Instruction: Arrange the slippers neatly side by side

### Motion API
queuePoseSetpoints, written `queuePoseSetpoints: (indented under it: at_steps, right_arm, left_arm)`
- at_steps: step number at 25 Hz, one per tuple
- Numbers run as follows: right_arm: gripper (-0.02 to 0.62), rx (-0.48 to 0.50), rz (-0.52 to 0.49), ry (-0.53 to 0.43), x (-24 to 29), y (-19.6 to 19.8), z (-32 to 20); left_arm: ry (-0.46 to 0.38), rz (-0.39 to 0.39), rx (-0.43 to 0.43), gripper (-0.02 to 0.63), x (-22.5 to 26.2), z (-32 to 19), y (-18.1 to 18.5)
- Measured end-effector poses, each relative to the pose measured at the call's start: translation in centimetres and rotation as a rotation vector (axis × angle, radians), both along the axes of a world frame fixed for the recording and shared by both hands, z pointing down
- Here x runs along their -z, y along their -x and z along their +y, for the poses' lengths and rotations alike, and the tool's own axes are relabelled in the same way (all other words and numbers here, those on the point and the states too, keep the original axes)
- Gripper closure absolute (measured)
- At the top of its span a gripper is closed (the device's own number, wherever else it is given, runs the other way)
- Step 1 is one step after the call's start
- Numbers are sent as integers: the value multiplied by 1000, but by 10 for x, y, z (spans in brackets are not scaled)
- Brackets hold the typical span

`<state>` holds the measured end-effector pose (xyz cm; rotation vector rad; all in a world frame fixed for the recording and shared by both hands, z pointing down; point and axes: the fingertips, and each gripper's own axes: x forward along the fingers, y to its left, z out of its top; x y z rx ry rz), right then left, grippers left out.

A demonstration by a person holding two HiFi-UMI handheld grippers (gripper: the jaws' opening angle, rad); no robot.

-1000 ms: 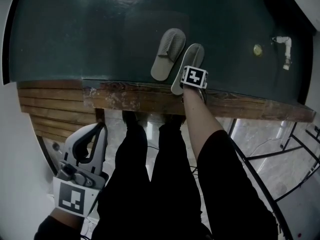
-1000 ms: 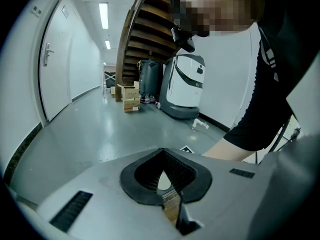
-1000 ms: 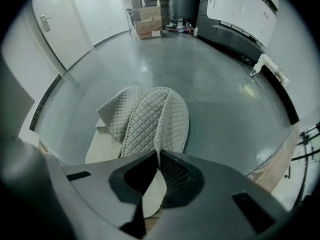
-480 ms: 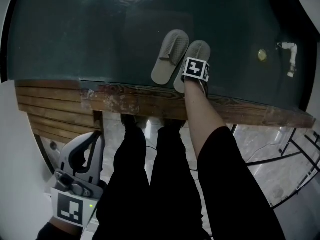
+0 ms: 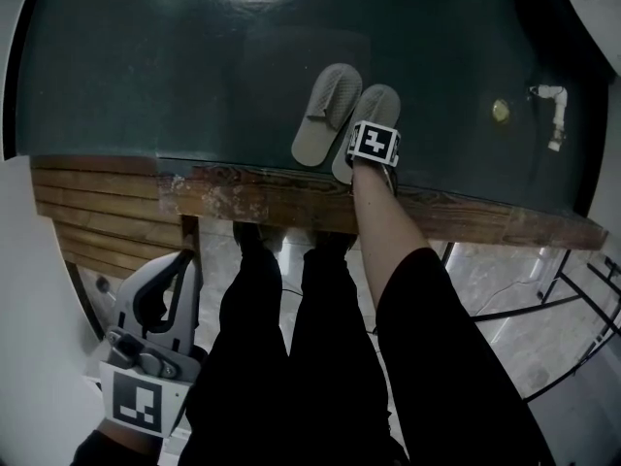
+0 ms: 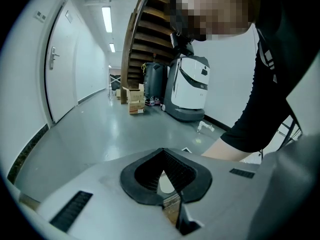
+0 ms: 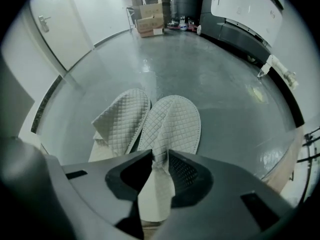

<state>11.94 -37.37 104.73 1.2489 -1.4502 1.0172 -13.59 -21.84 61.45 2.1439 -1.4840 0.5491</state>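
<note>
R claw [image 7: 160,155] just opening, right slipper [image 7: 176,118] upper inside; L claw [image 6: 163,152] together.

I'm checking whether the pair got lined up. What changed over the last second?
The right tool nudged the right slipper a little leftward, closer to the left slipper, so the two now lie side by side. Its jaws have just been opening, with the slipper's upper still between them. The left slipper and the shut, empty left tool stayed where they were.
</note>
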Motion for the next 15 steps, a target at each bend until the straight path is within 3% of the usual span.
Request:
queuePoseSetpoints:
  at_steps: [6, 11, 15]
  right_arm:
    - [517, -25, -51, -47, 72, -3, 30]
    - [517, -69, -109, -83, 151, -8, 51]
    - [517, -38, -157, -198, 241, -1, 85]
  left_arm:
    - [-40, -21, -5, 606, 56, 6, 2]
    - [-142, 4, -20, 606, 112, 9, 1]
    - [-197, 27, -69, 606, 153, 22, -5]
